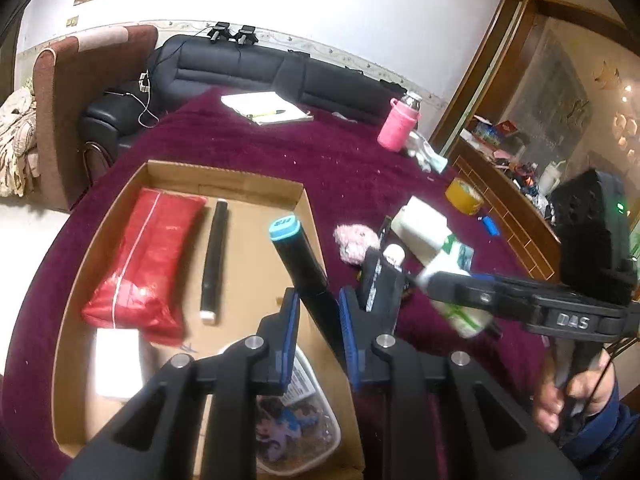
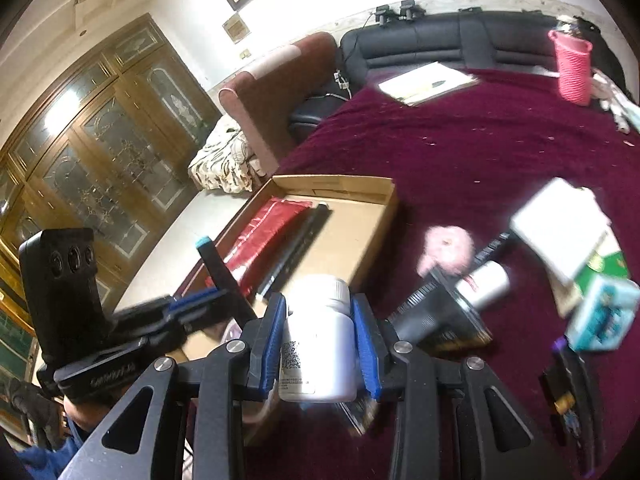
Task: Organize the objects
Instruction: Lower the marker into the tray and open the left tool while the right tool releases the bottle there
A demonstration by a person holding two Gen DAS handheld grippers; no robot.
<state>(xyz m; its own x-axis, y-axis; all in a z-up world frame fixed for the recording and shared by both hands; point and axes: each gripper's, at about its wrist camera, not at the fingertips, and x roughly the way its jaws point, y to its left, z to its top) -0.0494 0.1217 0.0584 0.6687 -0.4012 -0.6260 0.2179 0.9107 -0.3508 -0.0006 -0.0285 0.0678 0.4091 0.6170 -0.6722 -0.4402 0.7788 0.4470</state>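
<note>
The left gripper (image 1: 318, 304) has a black marker with a blue cap (image 1: 298, 258) between its blue pads (image 1: 290, 320). The marker sits tilted in the jaws and hangs above the cardboard box (image 1: 224, 176). The pads seem to pinch only the thin body, so I judge the hold to be weak (the marker may slip or swing). The right gripper (image 2: 320, 332) is clamped on a white pill bottle (image 2: 318, 336), pads on both sides, above the near corner of the same box.

To do this step well, I think each hand should come lower over a free part of the box floor before the jaws let go. The marker fits best beside the long black stick (image 1: 214, 264), and the bottle should go down upright and not on the red packet (image 1: 144, 264). The two hands are close together, so one after the other is safer.

The box stands on a table with a dark red plush cloth (image 1: 280, 148). On the cloth lie a pink fluffy thing (image 1: 356, 242), a roll of yellow tape (image 1: 464, 196), a pink bottle sleeve (image 1: 398, 126) and a notebook with a pen (image 1: 266, 108). Behind the table stands a black leather sofa (image 1: 240, 64), and the right view shows wooden glass doors (image 2: 100, 132).
</note>
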